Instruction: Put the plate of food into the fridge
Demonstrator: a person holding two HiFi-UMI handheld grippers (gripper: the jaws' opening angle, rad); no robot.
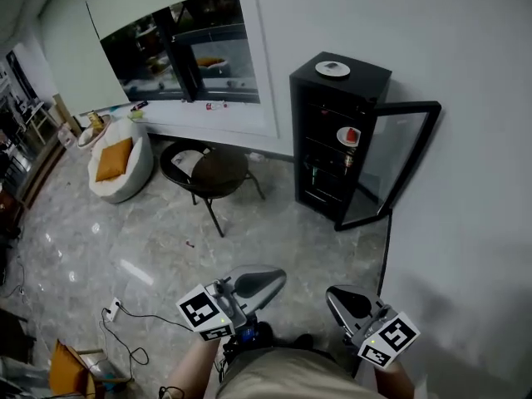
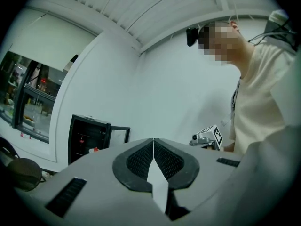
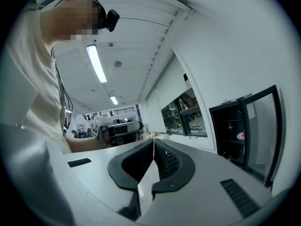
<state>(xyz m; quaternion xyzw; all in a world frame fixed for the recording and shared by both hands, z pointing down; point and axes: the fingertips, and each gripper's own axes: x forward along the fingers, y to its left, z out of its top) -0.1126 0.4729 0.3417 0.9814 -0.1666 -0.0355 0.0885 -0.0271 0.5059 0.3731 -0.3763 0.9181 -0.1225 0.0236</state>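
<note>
A black mini fridge (image 1: 328, 98) stands against the wall with its glass door (image 1: 403, 160) swung open. On a shelf inside sits a white plate with red food (image 1: 348, 136); it also shows in the left gripper view as a plate (image 2: 94, 149) and in the right gripper view as a plate (image 3: 241, 135). My left gripper (image 1: 264, 281) and right gripper (image 1: 337, 298) hover low and close to my body, far short of the fridge. Both are shut and empty: the left gripper (image 2: 154, 145) and the right gripper (image 3: 154, 147) each show their pads pressed together.
A second small plate (image 1: 332, 69) rests on top of the fridge. A round black table (image 1: 218, 171) and a white beanbag with an orange cushion (image 1: 120, 160) stand to the fridge's left. A power strip and cable (image 1: 116, 310) lie on the floor at left. The white wall runs along the right.
</note>
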